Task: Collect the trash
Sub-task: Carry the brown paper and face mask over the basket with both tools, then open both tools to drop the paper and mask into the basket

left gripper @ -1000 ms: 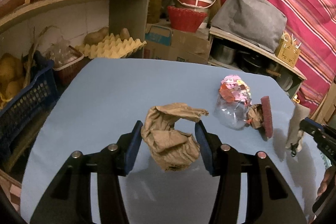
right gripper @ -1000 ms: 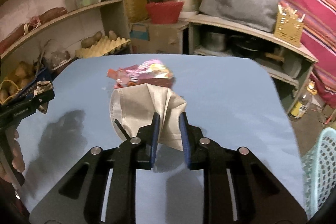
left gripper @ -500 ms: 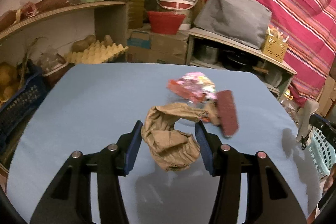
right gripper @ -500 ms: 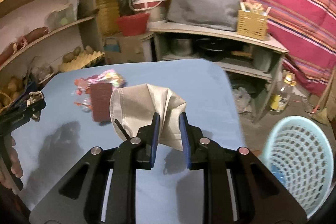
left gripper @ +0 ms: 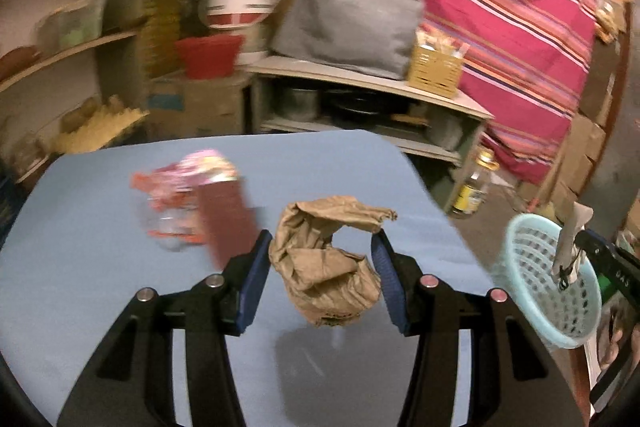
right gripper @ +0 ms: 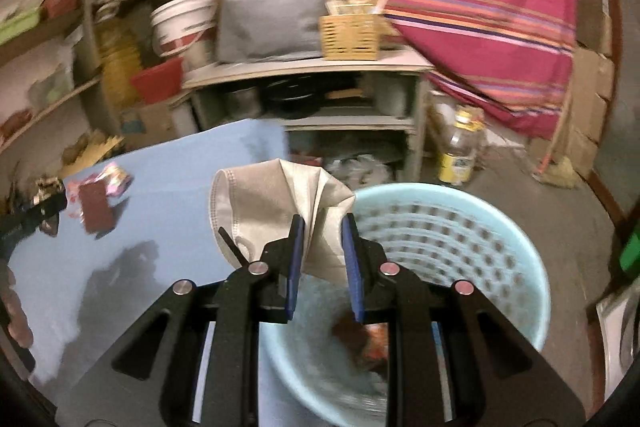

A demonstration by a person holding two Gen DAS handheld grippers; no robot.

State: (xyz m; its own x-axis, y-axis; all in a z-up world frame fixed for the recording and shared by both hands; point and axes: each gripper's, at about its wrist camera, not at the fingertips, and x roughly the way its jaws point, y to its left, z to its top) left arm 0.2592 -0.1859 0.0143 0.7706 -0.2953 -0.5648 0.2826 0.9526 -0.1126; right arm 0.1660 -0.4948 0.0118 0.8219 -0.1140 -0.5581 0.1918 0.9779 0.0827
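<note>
My left gripper (left gripper: 320,269) is shut on a crumpled brown paper bag (left gripper: 326,267), held above the blue table (left gripper: 100,287). My right gripper (right gripper: 322,255) is shut on a grey face mask (right gripper: 272,203), held over the rim of the light blue trash basket (right gripper: 460,239), which holds some trash at its bottom. In the left wrist view the basket (left gripper: 536,279) stands off the table's right edge with the right gripper and the mask (left gripper: 570,239) above it. A pink wrapper, a clear plastic piece and a dark red pad (left gripper: 228,219) lie on the table.
Shelves with pots, a white bucket (left gripper: 240,3), a red bowl and a grey bag stand behind the table. A bottle (right gripper: 456,151) stands on the floor by the shelf. A striped red cloth hangs at the right.
Both grippers have swung right with their loads. The right gripper has moved from over the table to above the basket. The view is blurred by motion.
</note>
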